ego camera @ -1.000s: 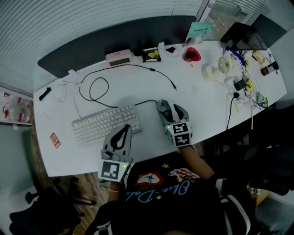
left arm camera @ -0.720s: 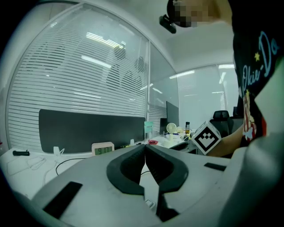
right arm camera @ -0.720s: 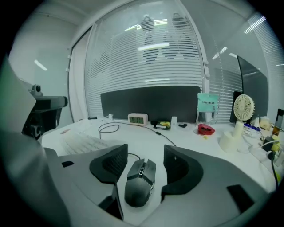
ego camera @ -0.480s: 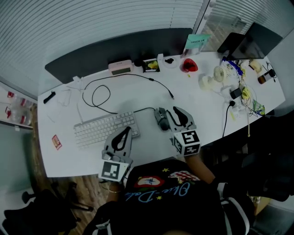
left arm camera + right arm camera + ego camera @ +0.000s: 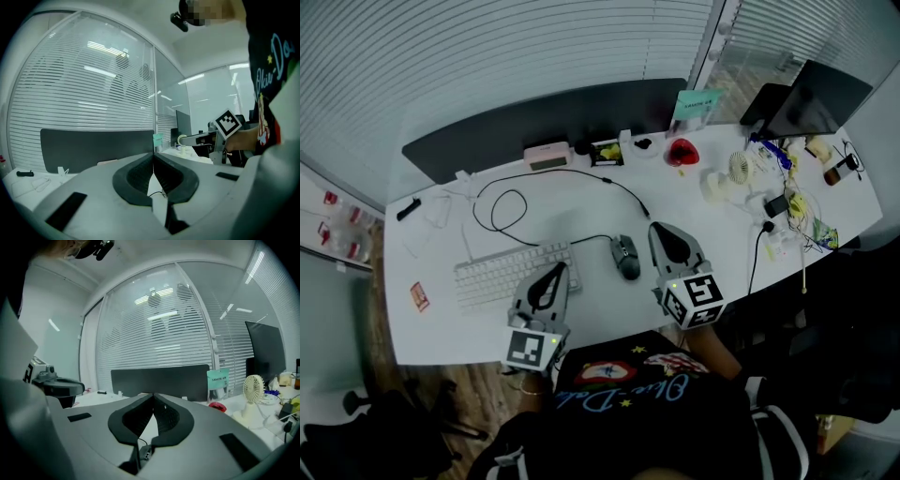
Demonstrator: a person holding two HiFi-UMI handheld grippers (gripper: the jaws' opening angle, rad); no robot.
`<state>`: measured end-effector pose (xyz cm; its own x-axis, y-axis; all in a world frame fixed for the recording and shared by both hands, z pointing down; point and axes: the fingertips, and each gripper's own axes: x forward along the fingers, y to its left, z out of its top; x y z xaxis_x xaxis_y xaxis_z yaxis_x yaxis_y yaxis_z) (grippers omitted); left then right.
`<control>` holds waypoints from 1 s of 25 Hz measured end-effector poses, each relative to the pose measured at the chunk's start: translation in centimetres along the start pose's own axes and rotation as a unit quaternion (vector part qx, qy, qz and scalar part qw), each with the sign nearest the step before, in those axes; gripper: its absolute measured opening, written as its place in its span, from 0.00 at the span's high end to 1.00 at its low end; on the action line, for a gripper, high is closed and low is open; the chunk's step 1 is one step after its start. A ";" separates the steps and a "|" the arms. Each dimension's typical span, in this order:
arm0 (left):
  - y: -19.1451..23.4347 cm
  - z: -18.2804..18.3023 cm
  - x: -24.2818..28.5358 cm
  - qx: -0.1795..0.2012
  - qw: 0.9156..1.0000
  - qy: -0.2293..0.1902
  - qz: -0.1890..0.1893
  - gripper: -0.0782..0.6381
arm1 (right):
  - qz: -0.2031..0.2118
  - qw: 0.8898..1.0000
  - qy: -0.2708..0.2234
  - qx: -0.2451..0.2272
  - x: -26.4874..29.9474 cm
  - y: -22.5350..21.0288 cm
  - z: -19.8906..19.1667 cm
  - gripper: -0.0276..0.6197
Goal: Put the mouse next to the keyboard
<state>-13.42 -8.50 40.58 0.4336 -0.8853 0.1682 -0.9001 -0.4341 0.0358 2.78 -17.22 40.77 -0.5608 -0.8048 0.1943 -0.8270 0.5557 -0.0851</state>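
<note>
**Kid one:** Where is the mouse [image 5: 626, 256]?

**Kid two:** It lies flat on the white counter [image 5: 581, 202], just beside the right end of the keyboard [image 5: 515, 273]. A black wire [image 5: 581, 240] runs off from its far end.

**Kid one:** Does a tool have hold of it?

**Kid two:** No. The right tool [image 5: 660, 229] is near the mouse, on its right side, and does not touch it. Its two jaws have just been closing, and the tips meet. Nothing is between them.

**Kid one:** And the other one?

**Kid two:** The left tool [image 5: 554, 269] is over the near edge of the keyboard, by its right end. Its jaws are pressed together too, and they hold nothing.

**Kid one:** What else is on the counter?

**Kid two:** A small white fan [image 5: 741, 167] and a red thing [image 5: 681, 150] sit far back on the right. A pink box [image 5: 546, 155] sits at the back, by the dark wall.
</note>
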 end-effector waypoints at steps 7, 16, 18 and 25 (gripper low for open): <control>-1.2 0.6 1.5 0.007 1.000 0.000 -0.008 0.89 | 0.010 1.000 0.004 0.008 -0.2 -0.8 0.1 0.96; -1.8 0.4 1.8 0.001 1.000 0.005 0.001 0.89 | 0.020 1.000 0.007 0.009 -0.2 -1.2 -0.1 0.96; -1.9 0.3 1.8 0.002 1.000 0.007 0.003 0.89 | 0.023 1.000 0.007 0.009 -0.2 -1.2 -0.2 0.96; -2.1 0.2 1.6 0.001 1.000 0.009 0.009 0.89 | 0.026 1.000 0.007 0.011 -0.3 -1.4 -0.2 0.96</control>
<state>-10.80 -9.06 40.57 0.4166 -0.8897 0.1866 -0.9077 -0.4184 0.0316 4.11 -17.70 40.98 -0.6033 -0.7716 0.2018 -0.7970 0.5926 -0.1168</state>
